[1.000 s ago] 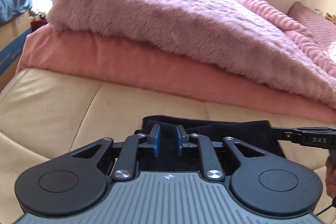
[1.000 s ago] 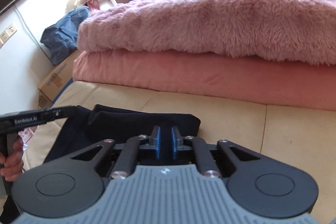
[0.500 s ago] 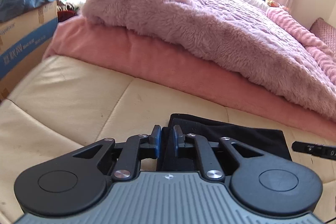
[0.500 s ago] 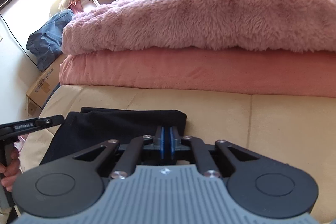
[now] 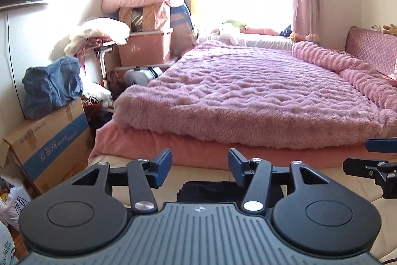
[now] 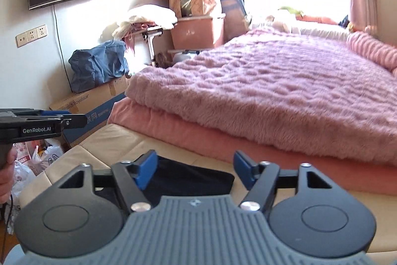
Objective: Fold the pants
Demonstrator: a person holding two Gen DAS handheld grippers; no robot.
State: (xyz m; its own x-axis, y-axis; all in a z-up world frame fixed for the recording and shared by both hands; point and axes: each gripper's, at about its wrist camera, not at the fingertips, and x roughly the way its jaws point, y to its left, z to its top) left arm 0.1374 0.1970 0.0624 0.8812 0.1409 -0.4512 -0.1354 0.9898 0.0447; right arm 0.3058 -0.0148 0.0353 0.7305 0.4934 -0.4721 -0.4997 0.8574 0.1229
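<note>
Dark folded cloth pants (image 6: pixel 191 179) lying flat, long axis crosswise on cream cushion (image 6: pixel 104 143) — released since before, left gripper (image 5: pixel 199 167) and right gripper (image 6: pixel 196 171) just sprung apart, empty, lifted clear.

Pants (image 6: pixel 188 180): black, soft fabric, folded into a compact flat bundle. Lying flat on the cream cushioned surface (image 6: pixel 173 145), near its front, short of the pink bedding. Right wrist view: far edge runs straight, right end comes to a rounded corner, a faint fold line shows across the top. Left wrist view: only a small dark strip (image 5: pixel 208 190) visible, top edge level, left corner squared. Near side hidden in both views. Nothing gripping them, fabric at rest.
</note>
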